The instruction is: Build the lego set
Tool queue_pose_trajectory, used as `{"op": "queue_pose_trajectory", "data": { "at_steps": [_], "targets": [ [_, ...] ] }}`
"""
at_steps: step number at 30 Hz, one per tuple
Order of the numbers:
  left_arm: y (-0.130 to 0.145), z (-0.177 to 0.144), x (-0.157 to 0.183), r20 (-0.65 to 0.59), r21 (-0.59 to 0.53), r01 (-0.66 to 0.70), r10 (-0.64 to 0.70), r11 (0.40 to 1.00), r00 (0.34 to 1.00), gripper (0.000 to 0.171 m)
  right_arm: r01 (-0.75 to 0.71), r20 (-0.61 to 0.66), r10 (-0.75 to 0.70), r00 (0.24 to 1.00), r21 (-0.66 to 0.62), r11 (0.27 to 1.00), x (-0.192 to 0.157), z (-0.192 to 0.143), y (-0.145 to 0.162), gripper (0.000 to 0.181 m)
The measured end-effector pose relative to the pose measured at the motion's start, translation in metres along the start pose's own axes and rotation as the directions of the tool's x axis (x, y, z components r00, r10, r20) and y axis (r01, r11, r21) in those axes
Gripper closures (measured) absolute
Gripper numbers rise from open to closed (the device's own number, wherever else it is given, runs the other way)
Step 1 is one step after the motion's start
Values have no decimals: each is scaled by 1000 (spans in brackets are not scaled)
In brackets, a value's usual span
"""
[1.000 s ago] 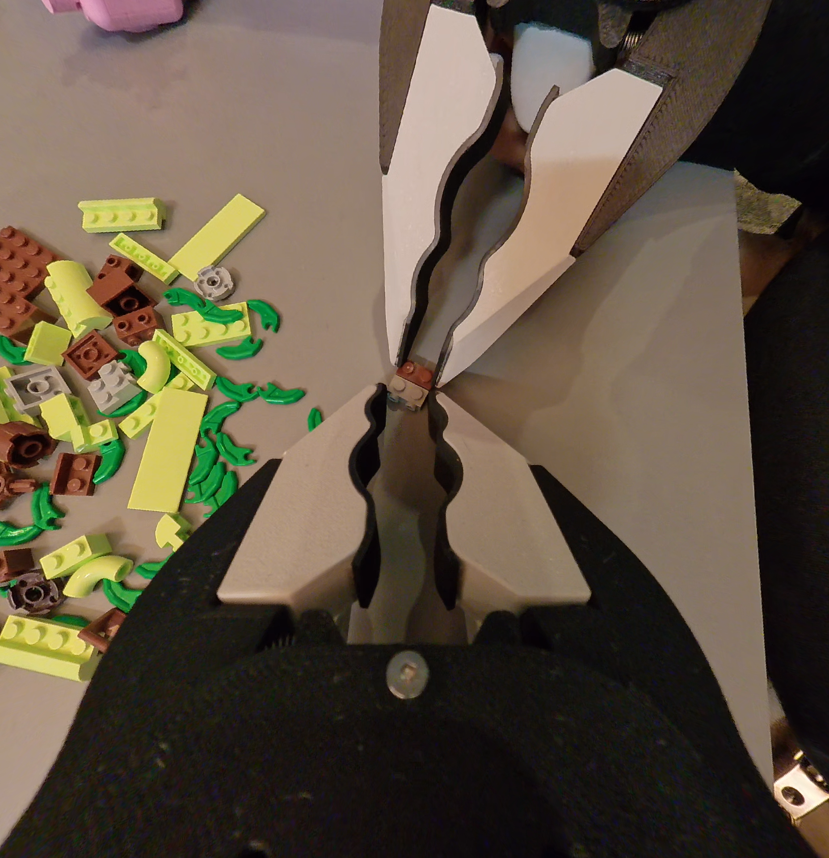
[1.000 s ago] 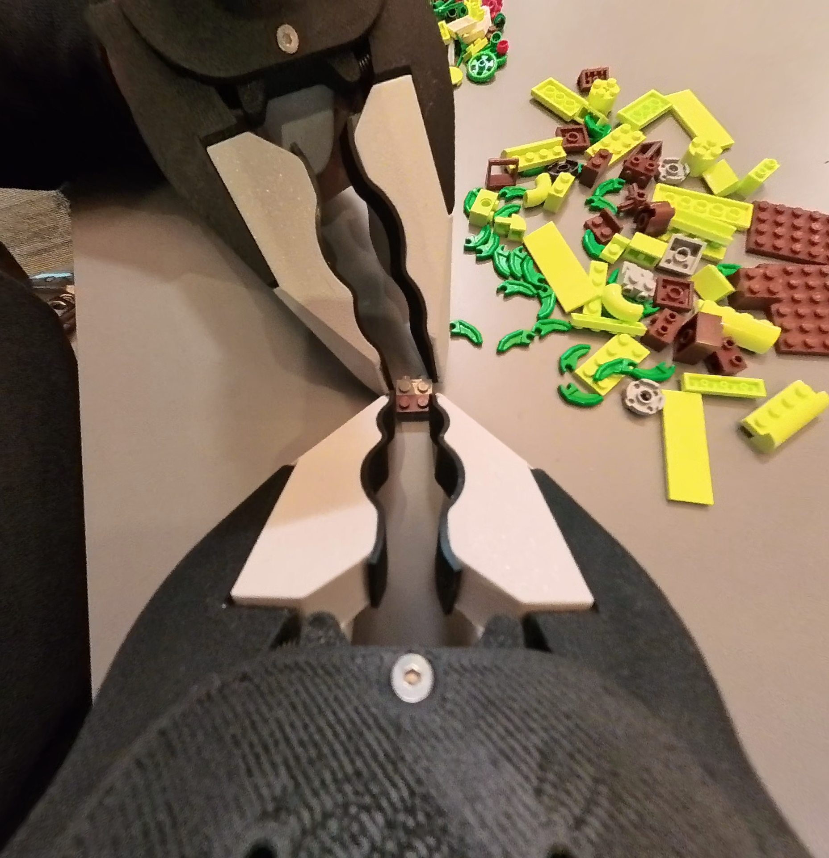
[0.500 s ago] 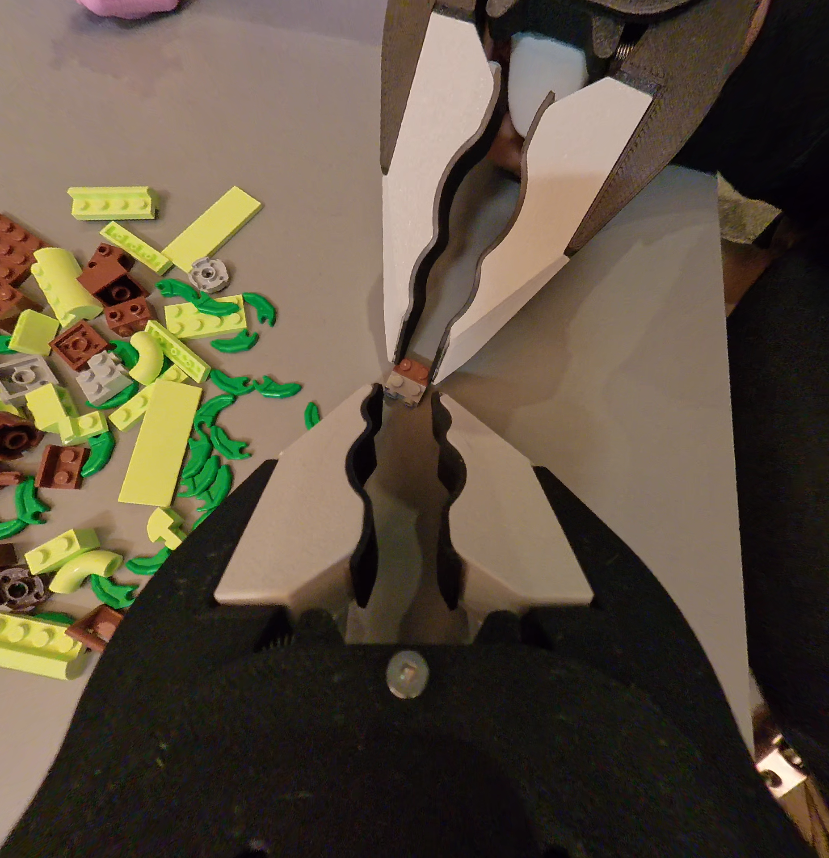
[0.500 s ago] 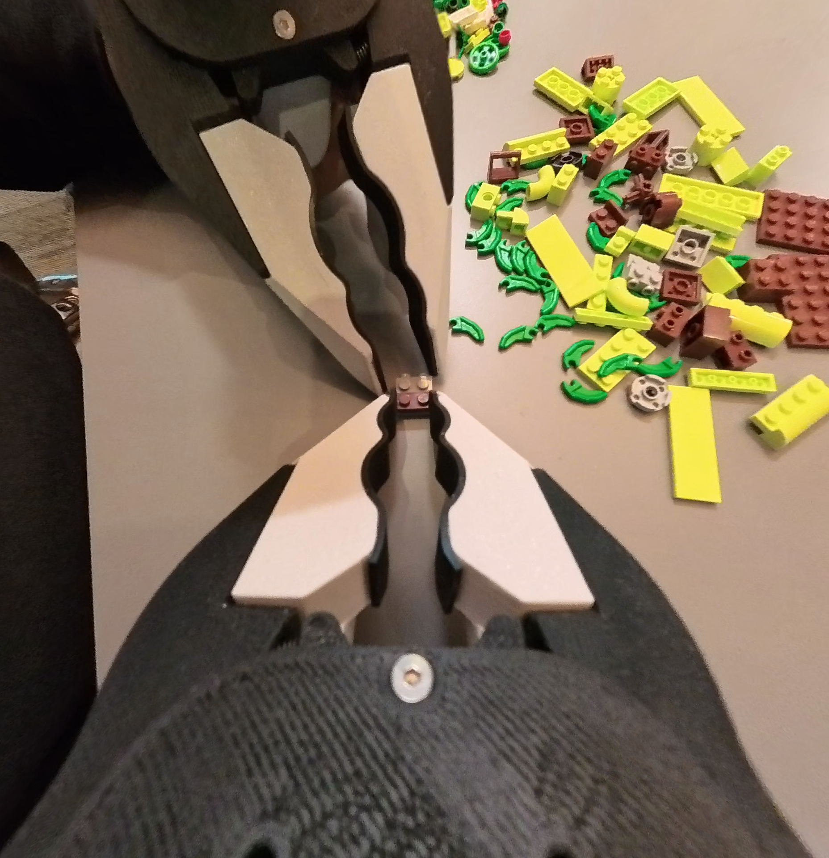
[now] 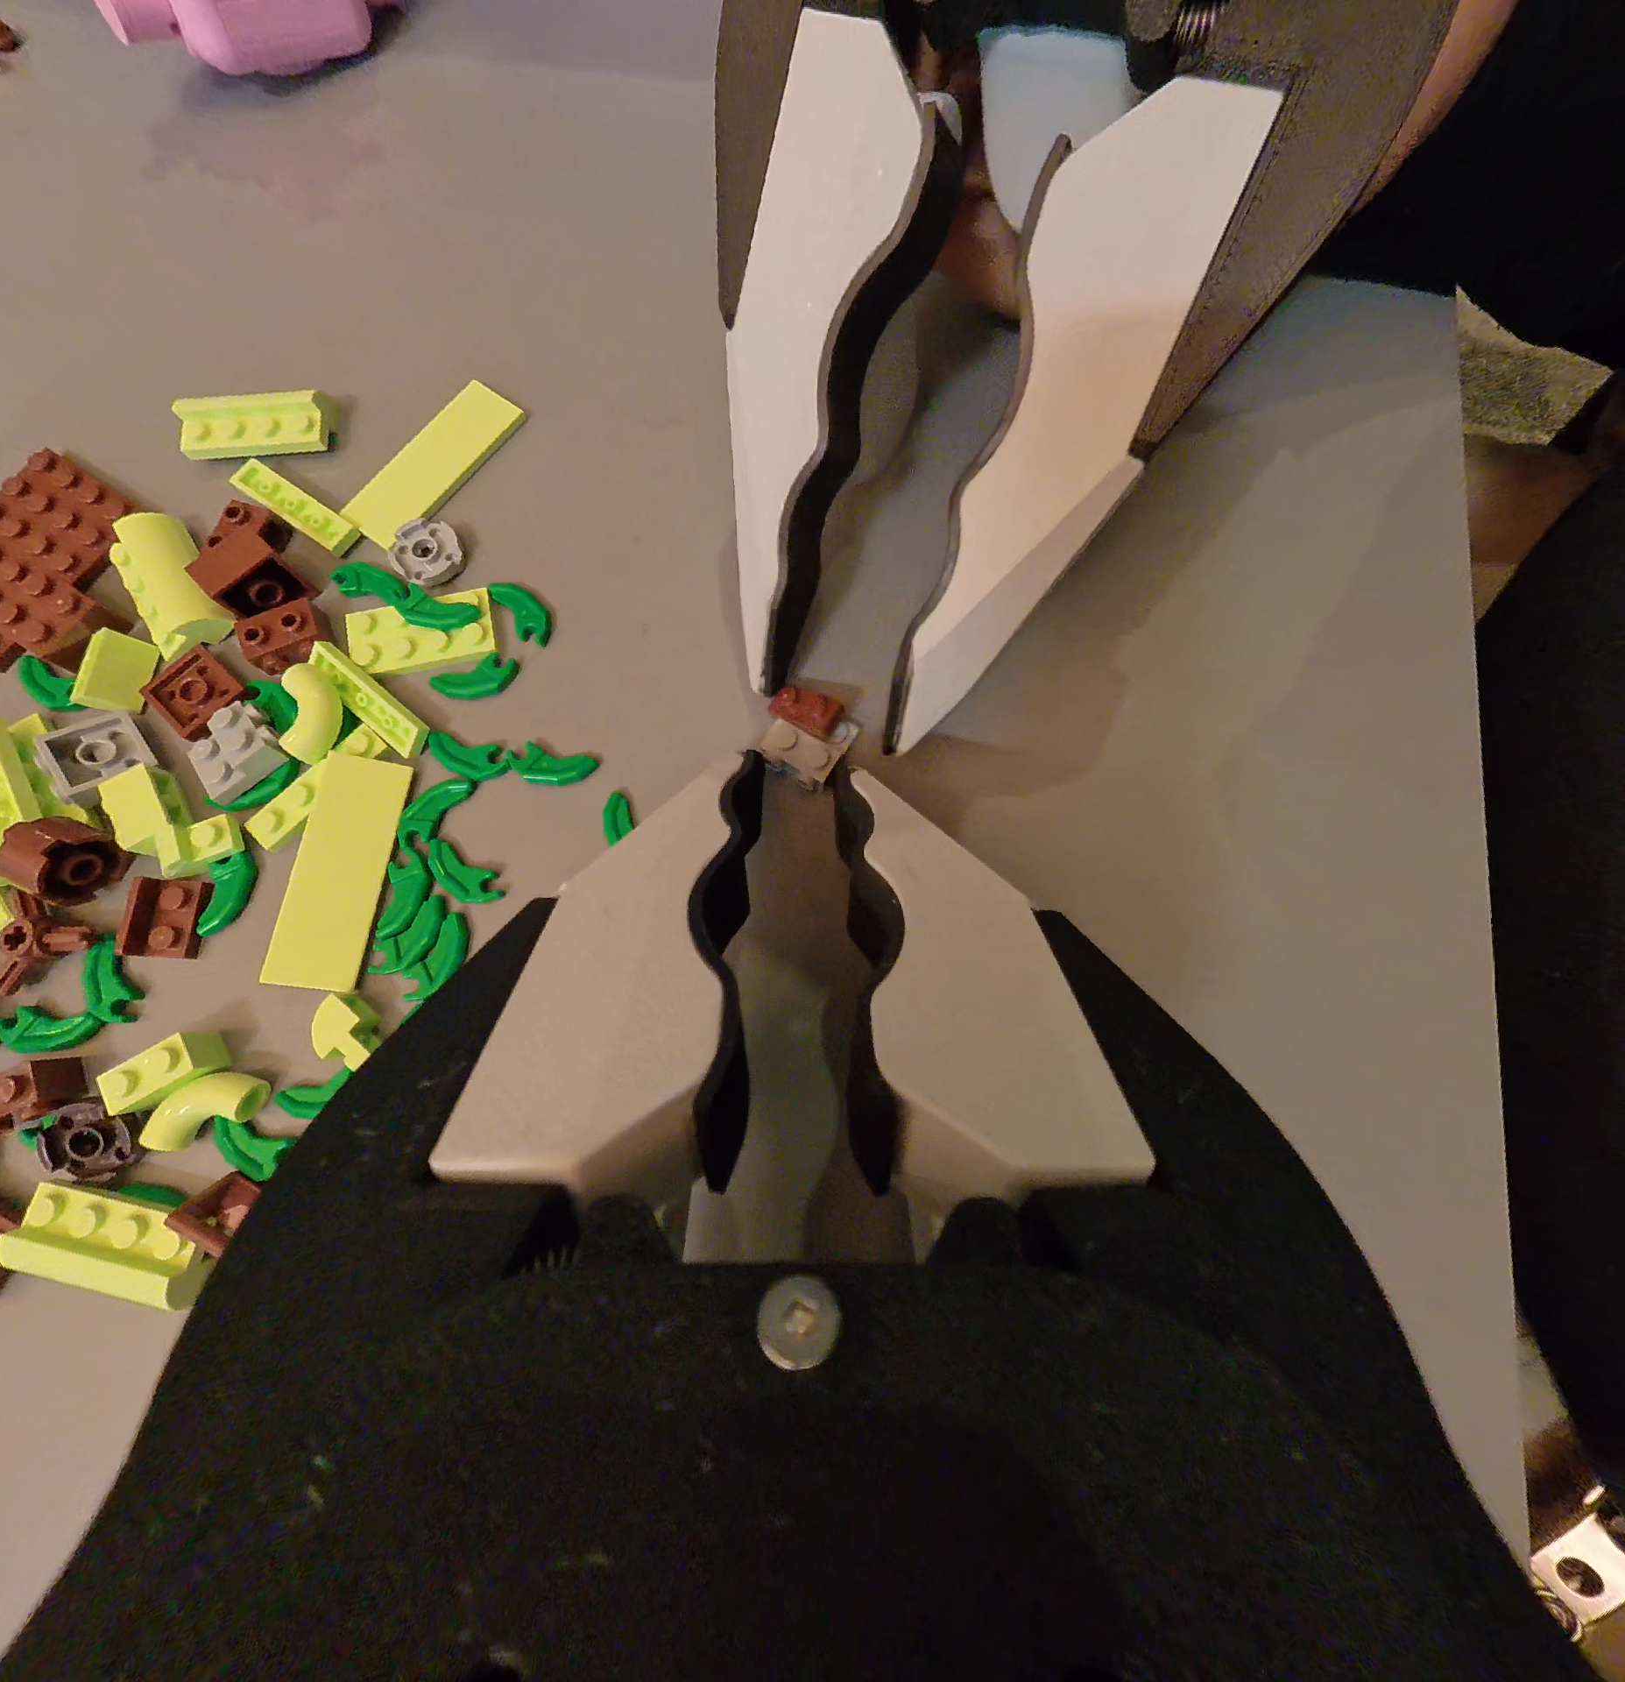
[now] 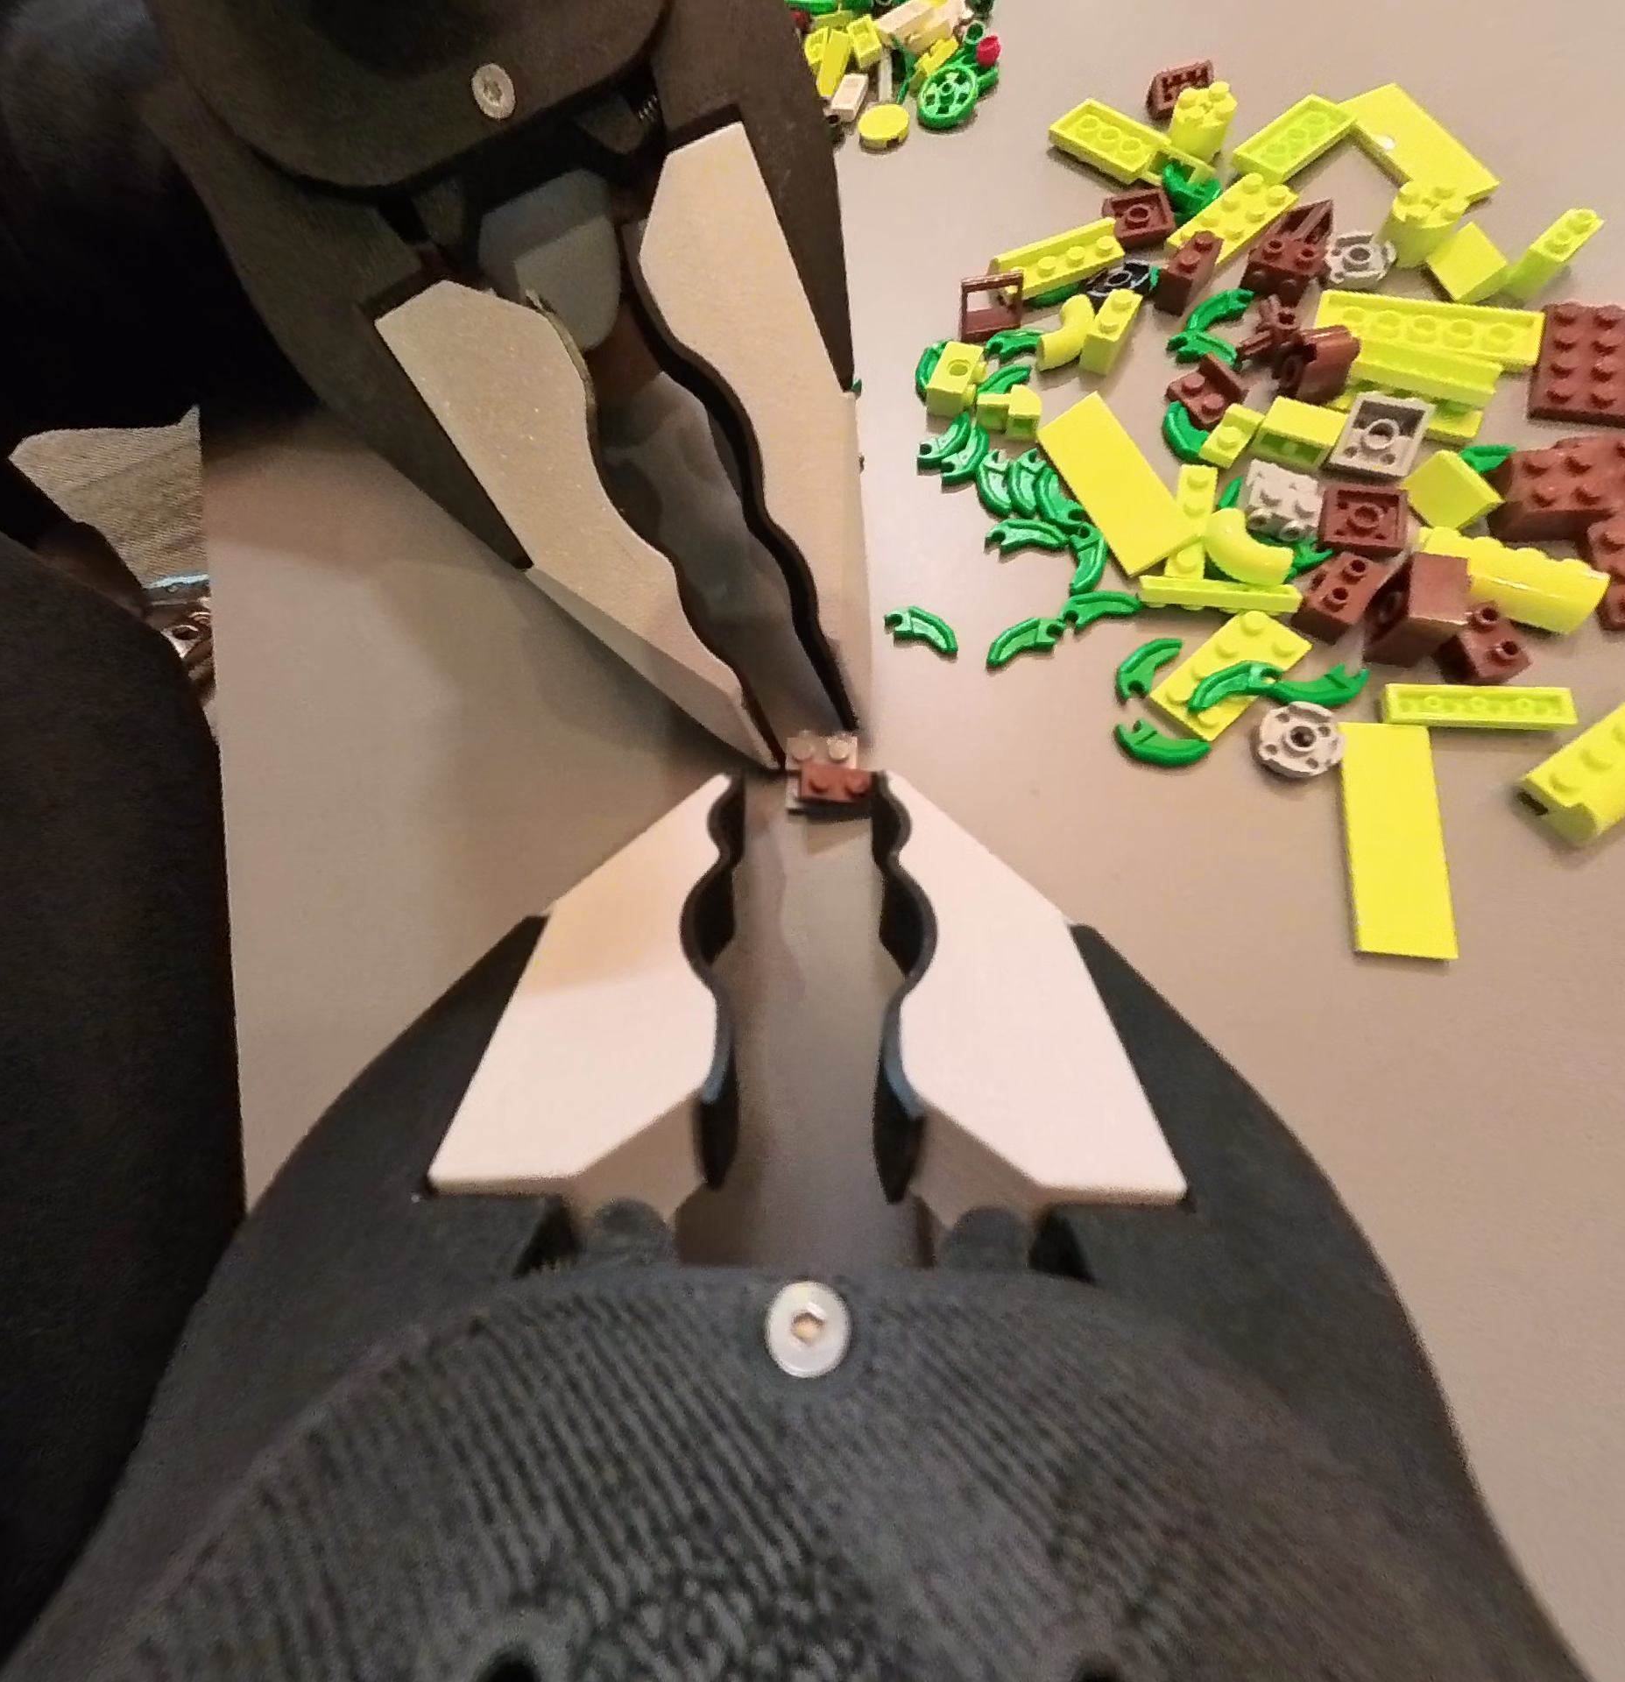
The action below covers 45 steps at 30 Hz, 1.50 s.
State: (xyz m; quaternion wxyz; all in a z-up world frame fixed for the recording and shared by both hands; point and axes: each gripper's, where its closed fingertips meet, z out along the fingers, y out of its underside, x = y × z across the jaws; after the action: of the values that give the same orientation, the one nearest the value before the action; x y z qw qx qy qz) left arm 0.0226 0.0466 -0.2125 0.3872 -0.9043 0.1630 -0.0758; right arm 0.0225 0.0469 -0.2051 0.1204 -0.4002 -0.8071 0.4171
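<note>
Brown plate on grey plate; lime, green, brown pieces.

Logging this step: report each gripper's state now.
Left gripper: shut on the grey plate.
Right gripper: shut on the brown plate.

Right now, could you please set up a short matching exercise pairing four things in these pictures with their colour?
Things:
1. Small piece at the left gripper tips
2. Small piece at the right gripper tips
3. Long flat tile
4. Curved leaf pieces

Colours:
A. dark green
B. reddish brown
C. grey
D. lime

Pairs: 1-C, 2-B, 3-D, 4-A
</note>
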Motion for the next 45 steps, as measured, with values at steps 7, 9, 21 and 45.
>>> {"op": "queue_pose_trajectory", "data": {
  "at_steps": [7, 9, 21, 45],
  "targets": [
    [0, 0, -2, 6, 3, 13, -13, 1000, 1000, 151, 7, -1, -7, 1000, 4, 1000, -1, 0, 0, 156],
    [0, 0, -2, 6, 4, 11, -12, 1000, 1000, 150, 7, -2, -7, 1000, 12, 1000, 0, -1, -1, 157],
    [0, 0, 0, -4, 0, 2, -2, 1000, 1000, 154, 15, 2, -15, 1000, 23, 1000, -2, -2, -3, 172],
    [1, 0, 1, 2, -5, -13, 13, 1000, 1000, 157, 49, -8, -49, 999, 9, 999, -4, 0, -2, 179]
  ]
}}
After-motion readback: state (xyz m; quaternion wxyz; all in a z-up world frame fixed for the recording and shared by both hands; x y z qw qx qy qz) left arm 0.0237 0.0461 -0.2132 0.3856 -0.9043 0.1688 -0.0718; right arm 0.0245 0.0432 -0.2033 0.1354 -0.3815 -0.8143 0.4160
